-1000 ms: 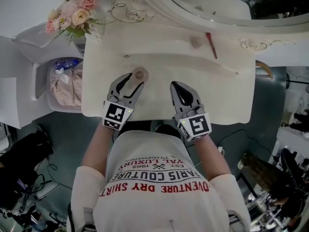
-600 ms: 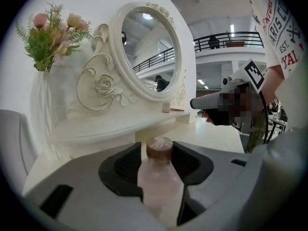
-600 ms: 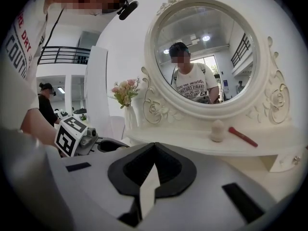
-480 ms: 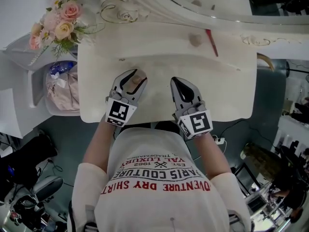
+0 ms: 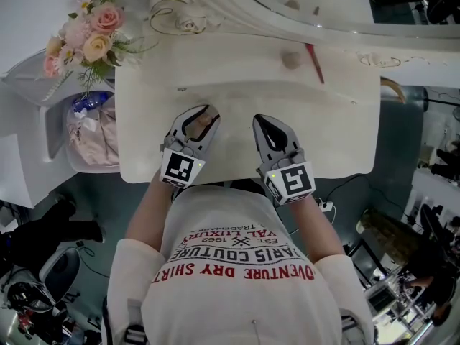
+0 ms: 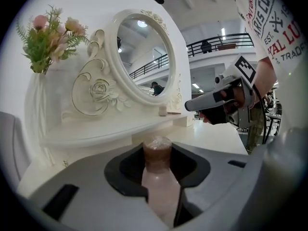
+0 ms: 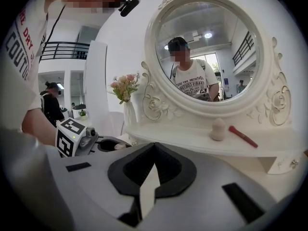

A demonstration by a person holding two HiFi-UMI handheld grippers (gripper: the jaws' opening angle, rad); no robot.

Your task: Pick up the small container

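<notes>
The small container [image 5: 207, 119], a pale pink bottle with a brownish cap [image 6: 157, 150], stands upright near the left front of the white dressing table [image 5: 330, 128]. My left gripper [image 5: 204, 116] is around it, and its jaws are closing. In the left gripper view the bottle fills most of the gap between them, with a thin dark slit on its right side. My right gripper [image 5: 260, 122] hovers over the table's front middle, a hand's width to the right, with its jaws together and nothing in them [image 7: 153, 150].
On the raised back shelf sit a beige makeup sponge [image 5: 291, 60] and a red stick [image 5: 314, 65], below an oval mirror [image 5: 309, 2]. A vase of pink flowers [image 5: 83, 38] stands at the back left. A lined bin [image 5: 93, 128] is on the floor to the left.
My left gripper has moved forward so the container now stands between its jaws, and the jaws have narrowed. The right gripper has barely moved. The head view has shifted slightly.
</notes>
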